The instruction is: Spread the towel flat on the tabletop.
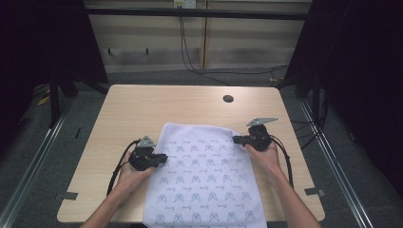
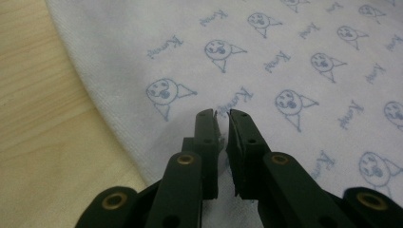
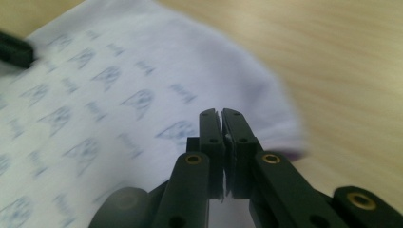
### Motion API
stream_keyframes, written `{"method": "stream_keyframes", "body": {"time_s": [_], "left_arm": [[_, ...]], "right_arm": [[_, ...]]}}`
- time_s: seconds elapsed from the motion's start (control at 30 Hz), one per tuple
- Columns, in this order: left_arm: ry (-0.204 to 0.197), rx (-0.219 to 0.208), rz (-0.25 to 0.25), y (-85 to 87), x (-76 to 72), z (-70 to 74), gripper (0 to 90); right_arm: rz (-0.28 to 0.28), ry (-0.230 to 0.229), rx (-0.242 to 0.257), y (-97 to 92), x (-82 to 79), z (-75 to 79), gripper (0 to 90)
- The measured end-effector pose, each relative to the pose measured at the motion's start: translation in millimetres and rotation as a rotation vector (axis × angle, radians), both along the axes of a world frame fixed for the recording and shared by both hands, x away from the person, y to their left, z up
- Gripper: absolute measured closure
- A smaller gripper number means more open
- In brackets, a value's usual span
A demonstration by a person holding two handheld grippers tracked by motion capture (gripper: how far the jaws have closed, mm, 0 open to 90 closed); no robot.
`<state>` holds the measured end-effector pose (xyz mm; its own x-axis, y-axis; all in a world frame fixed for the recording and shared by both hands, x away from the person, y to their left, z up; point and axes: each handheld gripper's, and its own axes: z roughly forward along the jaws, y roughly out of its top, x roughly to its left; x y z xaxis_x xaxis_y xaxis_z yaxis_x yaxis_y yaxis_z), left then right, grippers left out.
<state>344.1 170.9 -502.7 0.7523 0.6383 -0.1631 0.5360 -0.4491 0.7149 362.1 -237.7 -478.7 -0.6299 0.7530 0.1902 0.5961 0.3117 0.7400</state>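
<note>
Both forearms reach over the white towel (image 1: 204,175). Left gripper (image 1: 161,159) at its left edge, jaws nearly closed, empty. Right gripper (image 1: 236,139) near its far right corner, jaws closed, empty.

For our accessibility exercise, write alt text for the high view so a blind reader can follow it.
A person's two hands hold black grippers at opposite edges of a white towel printed with small blue faces: the left gripper at its left edge, the right gripper near its far right corner. The towel lies on a light wooden table and hangs over its near edge.
</note>
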Motion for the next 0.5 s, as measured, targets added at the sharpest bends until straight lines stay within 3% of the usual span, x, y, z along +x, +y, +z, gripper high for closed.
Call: {"method": "stream_keyframes", "body": {"time_s": [0.1, 0.13, 0.2, 0.3, 0.37, 0.5], "left_arm": [[-0.001, 0.005, -0.001, -0.7, -0.6, 0.2, 81.2], [-0.003, 0.009, -0.004, -0.4, -0.2, 0.4, 81.1], [0.003, 0.004, -0.004, 0.0, 0.4, 0.4, 81.1], [0.004, 0.002, -0.004, 0.1, 0.7, 0.3, 81.1], [0.003, 0.003, -0.009, -0.1, 1.1, 0.3, 80.5], [0.008, -0.009, -0.010, 0.3, 1.9, -0.2, 80.3]], "right_arm": [[0.075, 0.022, -0.034, 10.5, -18.6, -5.5, 89.7], [0.079, 0.008, -0.059, 12.6, -24.2, -6.3, 89.2], [0.026, -0.015, -0.054, 7.2, -26.8, -5.1, 76.0], [-0.121, -0.054, -0.052, -12.3, -12.1, 1.6, 61.5], [-0.187, -0.043, -0.027, -25.4, 2.8, 2.9, 51.7], [-0.184, 0.045, 0.019, -27.8, 26.2, -8.1, 49.4]]}}
